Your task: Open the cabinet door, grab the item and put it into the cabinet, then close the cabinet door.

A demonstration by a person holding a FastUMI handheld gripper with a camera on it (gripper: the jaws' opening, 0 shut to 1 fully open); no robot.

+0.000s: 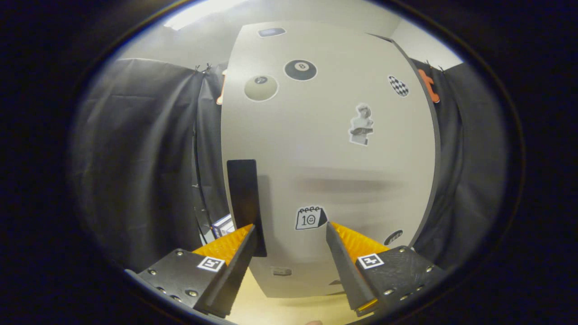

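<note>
The tool [291, 232] stands open with nothing between its fingers, aimed at the pale cabinet door [325, 171], which stands shut on a light wooden worktop [280, 309]. From the tool, the door's dark upright handle [244, 198] is at eleven o'clock, just above one fingertip, and stickers dot the panel: an eight-ball [300, 70] near twelve, a small calendar [310, 218] dead ahead. Black cloth [140, 158] hangs on both sides, and at nine o'clock beside the cabinet sits a small box [222, 225], possibly the item, though it is blurred.
</note>
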